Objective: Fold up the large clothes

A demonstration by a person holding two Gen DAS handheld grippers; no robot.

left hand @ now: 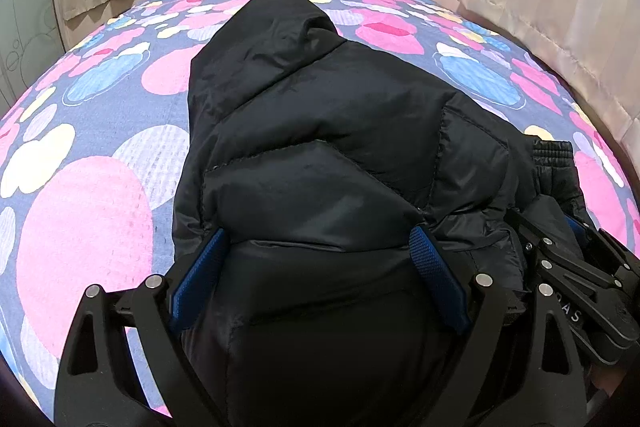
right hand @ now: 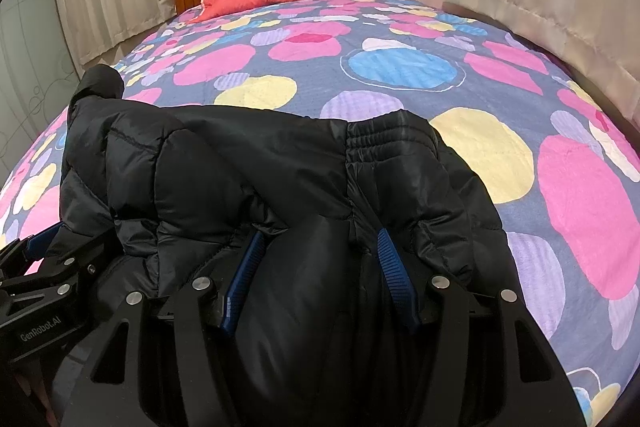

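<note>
I see the black puffer jacket (left hand: 320, 131) bunched on the bed's near end (hood pointing toward the headboard).

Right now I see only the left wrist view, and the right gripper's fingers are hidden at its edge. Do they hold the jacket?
Observer: Yes. In the right wrist view the right gripper has a thick fold of the black jacket between its blue pads.
Operator: Which part lies ahead of it?
Observer: The gathered elastic band, just beyond the gripper.
Operator: And to its right?
Observer: Only the patterned sheet shows there.
</note>
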